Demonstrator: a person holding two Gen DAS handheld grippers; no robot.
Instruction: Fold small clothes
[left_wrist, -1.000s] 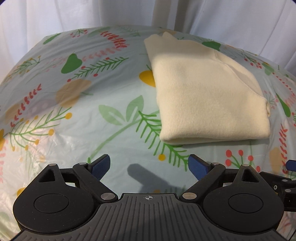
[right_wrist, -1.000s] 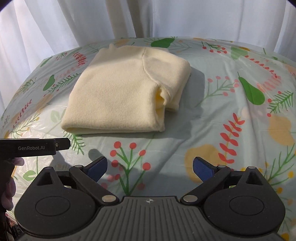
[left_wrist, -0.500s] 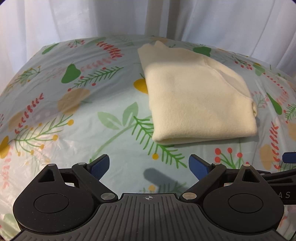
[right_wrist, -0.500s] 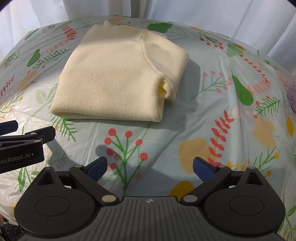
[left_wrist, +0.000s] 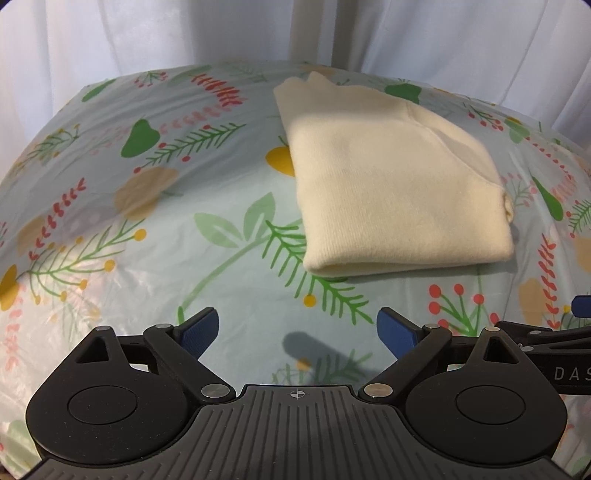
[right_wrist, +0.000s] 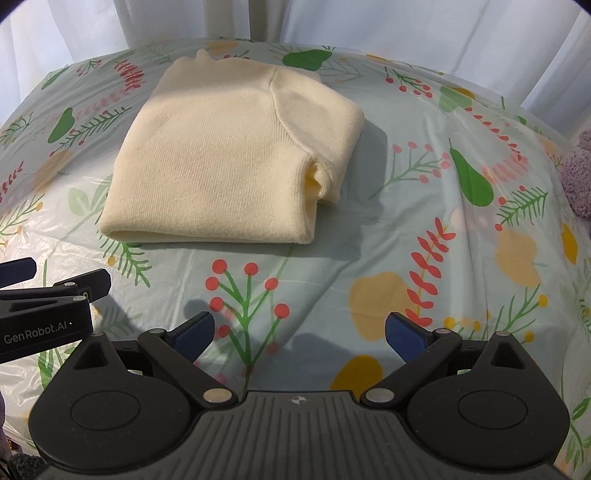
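Cream sweater (left_wrist: 391, 184) (folded) lies toward far edge of floral tablecloth (left_wrist: 155, 236); left gripper (left_wrist: 297, 328) & right gripper (right_wrist: 299, 330) released, near edge.

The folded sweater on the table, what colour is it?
Plain cream, a pale yellowish white; the sweater shows best in the right wrist view.

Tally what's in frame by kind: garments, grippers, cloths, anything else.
Garments: 1, a folded cream sweater
Grippers: 2, left gripper and right gripper, both open and empty
Table covers: 1, a floral tablecloth
Fuzzy purple things at the right edge: 1, kind unclear
Curtains: 1, white curtain
Total: 6
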